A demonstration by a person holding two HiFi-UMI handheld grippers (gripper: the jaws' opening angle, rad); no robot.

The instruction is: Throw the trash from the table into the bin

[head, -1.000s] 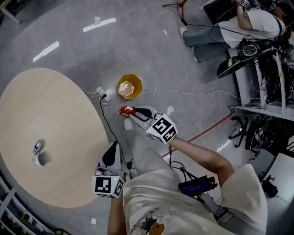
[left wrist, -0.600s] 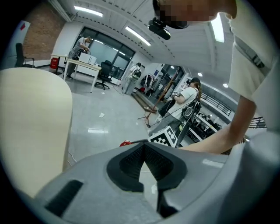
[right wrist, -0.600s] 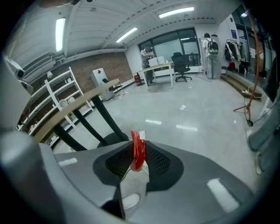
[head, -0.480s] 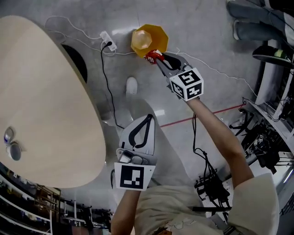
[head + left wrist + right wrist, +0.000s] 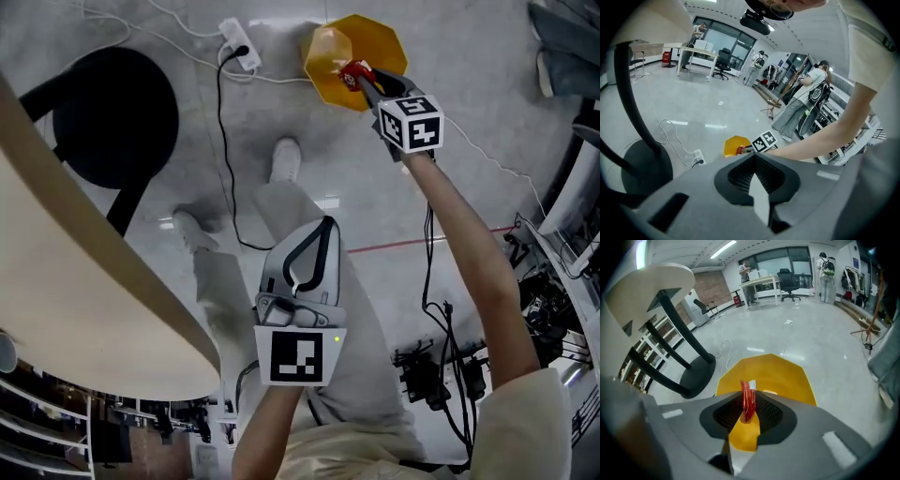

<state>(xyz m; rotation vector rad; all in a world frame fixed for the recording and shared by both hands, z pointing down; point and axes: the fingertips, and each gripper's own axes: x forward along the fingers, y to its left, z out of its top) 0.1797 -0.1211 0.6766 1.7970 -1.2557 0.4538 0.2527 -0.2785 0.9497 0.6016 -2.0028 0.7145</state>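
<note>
Two grippers out, right gripper [image 5: 362,81] clamped on a red wrapper [image 5: 748,401], poised over the yellow bin [image 5: 330,56] at upper centre, left gripper [image 5: 319,230] pinched shut, empty, lower centre.

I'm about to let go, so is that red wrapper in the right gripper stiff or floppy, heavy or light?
Probably light and floppy: the red wrapper looks like thin crinkled film, pinched flat in the right gripper. It may flutter when released, though the yellow bin lies close.
</note>
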